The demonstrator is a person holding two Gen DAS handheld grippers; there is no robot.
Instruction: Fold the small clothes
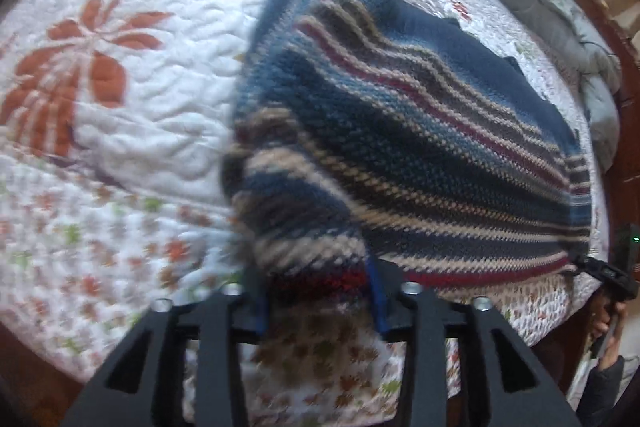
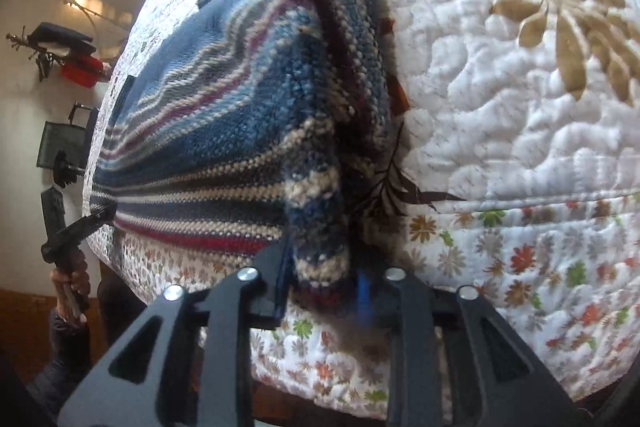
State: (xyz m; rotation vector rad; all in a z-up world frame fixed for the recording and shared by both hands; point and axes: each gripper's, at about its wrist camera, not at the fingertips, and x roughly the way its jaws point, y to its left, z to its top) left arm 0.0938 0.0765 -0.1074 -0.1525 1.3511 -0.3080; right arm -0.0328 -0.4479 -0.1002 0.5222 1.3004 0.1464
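Note:
A striped knit sweater in blue, beige and dark red lies spread on the flowered quilt. Its near left corner is bunched up between the blue-padded fingers of my left gripper, whose jaws stand apart, and the cloth looks loose and blurred there. In the right wrist view the sweater has its right edge folded over. That folded end hangs between the fingers of my right gripper, which also stand apart. Each view shows the other gripper at the opposite hem corner.
A grey duvet is heaped along the far side of the bed. The quilt's near edge drops off just in front of the grippers. Past the bed's left side a hand holds the left gripper, and black and red items hang on the wall.

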